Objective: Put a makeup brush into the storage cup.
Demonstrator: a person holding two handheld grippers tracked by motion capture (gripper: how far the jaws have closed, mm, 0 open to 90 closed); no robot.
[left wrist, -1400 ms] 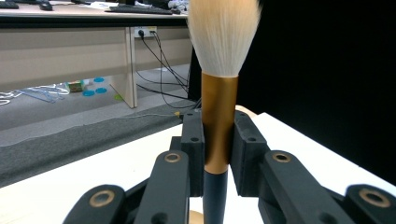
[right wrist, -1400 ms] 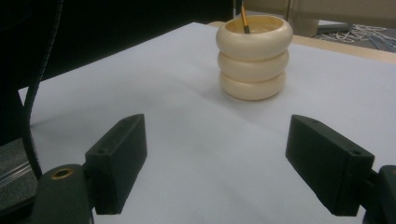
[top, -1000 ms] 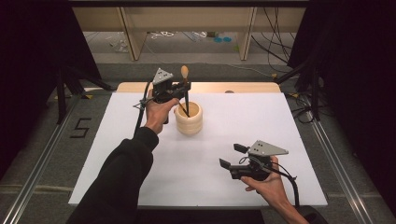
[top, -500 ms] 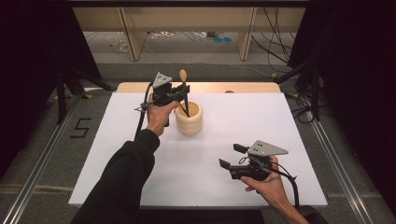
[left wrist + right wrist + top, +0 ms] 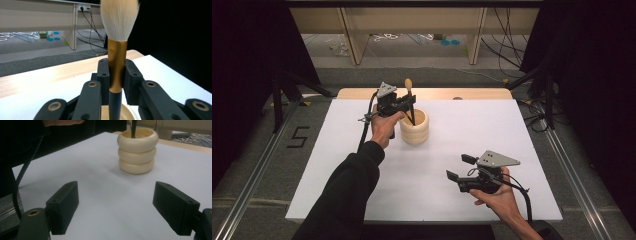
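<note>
Upper centre of the high view: left tool clamped on a makeup brush, held above a cream ribbed cup that stands on the white surface. Brush upright, slightly tilted; pale bristle head at the top, dark handle running down into the cup's mouth. Left gripper view, centre frame: both black jaws pressed against the brush's gold ferrule, one each side; white bristles fan out above, black handle drops below toward the cup's cream rim at the bottom edge. Whether the handle tip touches the cup's inside cannot be told. Person's left hand wraps the tool body just left of the cup, dark sleeve running down to the lower left of the frame. Lower right of the high view: right tool held low over the surface in the right hand, well apart from the cup, jaws pointing toward the upper left. Right gripper view: jaws spread wide apart, nothing between them; cup in the upper centre, three stacked rounded rings, the dark handle rising out of it. Wooden strip along the far edge of the surface; cables on the floor beyond.
</note>
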